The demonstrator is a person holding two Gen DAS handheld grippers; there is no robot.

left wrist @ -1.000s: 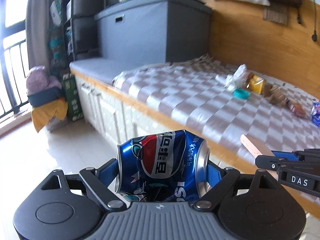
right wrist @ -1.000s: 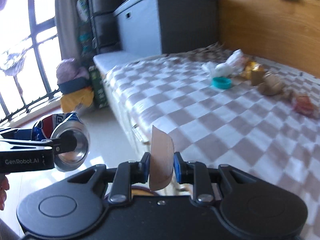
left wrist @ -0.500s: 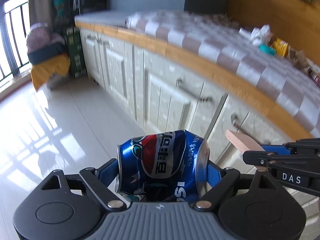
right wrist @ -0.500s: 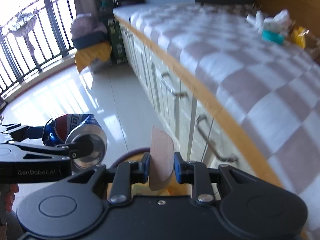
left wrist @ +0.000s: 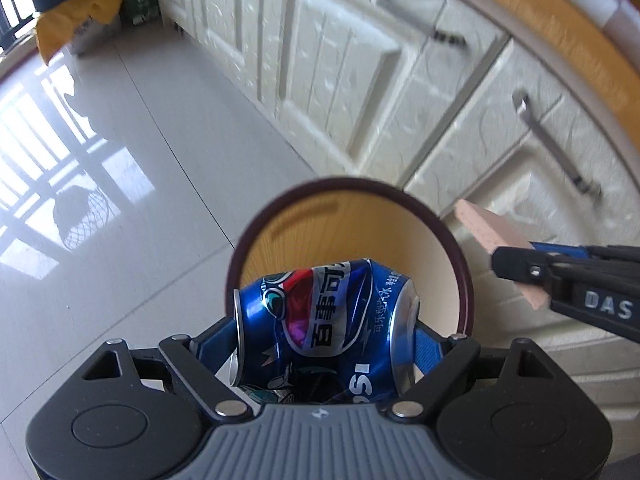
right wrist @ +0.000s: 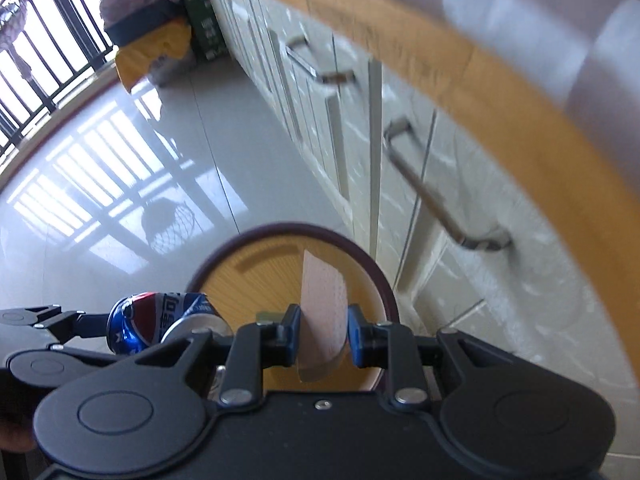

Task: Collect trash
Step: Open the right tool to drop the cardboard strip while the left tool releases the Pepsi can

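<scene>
Holding can [left wrist: 324, 328] and card [right wrist: 322, 312] above bin [left wrist: 460, 256].

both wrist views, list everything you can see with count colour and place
crushed can: 1, blue with red and white logo, held sideways in the left tool, over the bin
flat card piece: 1, pinkish tan, held on edge in the right tool, over the bin
bin: 1, dark maroon rim, yellow-tan inside, on the floor by the cabinets
cabinet fronts: several, cream with metal bar handles, under a wooden edge
floor: pale grey glossy tile, window bars reflected
bundle: 1 pile, yellow, dark and pinkish, far end of the floor
green box: 1, beside the bundle against the cabinets
left tool: 1, black with blue pads, shut on the can
right tool: 1, black with blue pads, shut on the card
</scene>
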